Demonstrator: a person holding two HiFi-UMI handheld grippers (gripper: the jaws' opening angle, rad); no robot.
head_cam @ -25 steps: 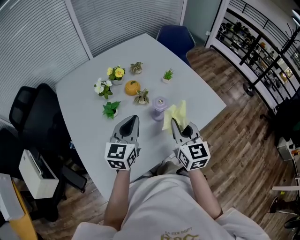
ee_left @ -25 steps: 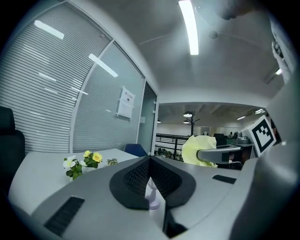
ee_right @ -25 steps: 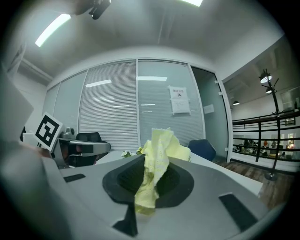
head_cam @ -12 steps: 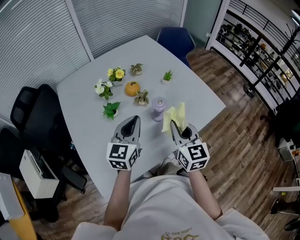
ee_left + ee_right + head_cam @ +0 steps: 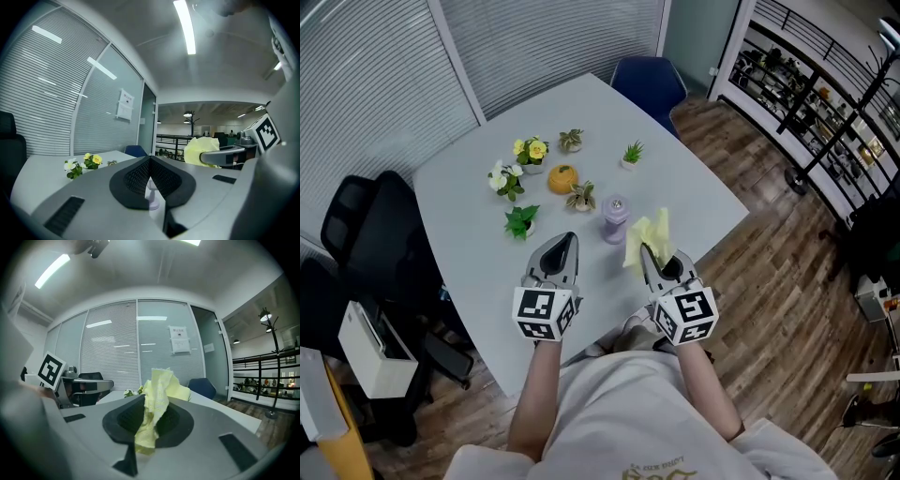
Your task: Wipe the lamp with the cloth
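Note:
The lamp [image 5: 615,218] is a small pale purple table lamp standing on the grey table [image 5: 478,253], just beyond both grippers. My right gripper [image 5: 645,250] is shut on a crumpled yellow cloth [image 5: 650,234], held just right of the lamp and slightly nearer. In the right gripper view the cloth [image 5: 157,397] sticks up from between the closed jaws of that gripper [image 5: 151,417]. My left gripper [image 5: 569,240] hovers left of the lamp, shut and empty. In the left gripper view the lamp [image 5: 151,196] shows through the notch under the jaws, with the cloth [image 5: 200,148] at the right.
Several small potted plants stand behind the lamp: yellow flowers [image 5: 532,149], white flowers [image 5: 502,177], a green plant [image 5: 521,220], a succulent [image 5: 581,195]. An orange ornament [image 5: 563,177] sits among them. A black office chair [image 5: 366,234] stands left, a blue chair [image 5: 649,77] at the far edge.

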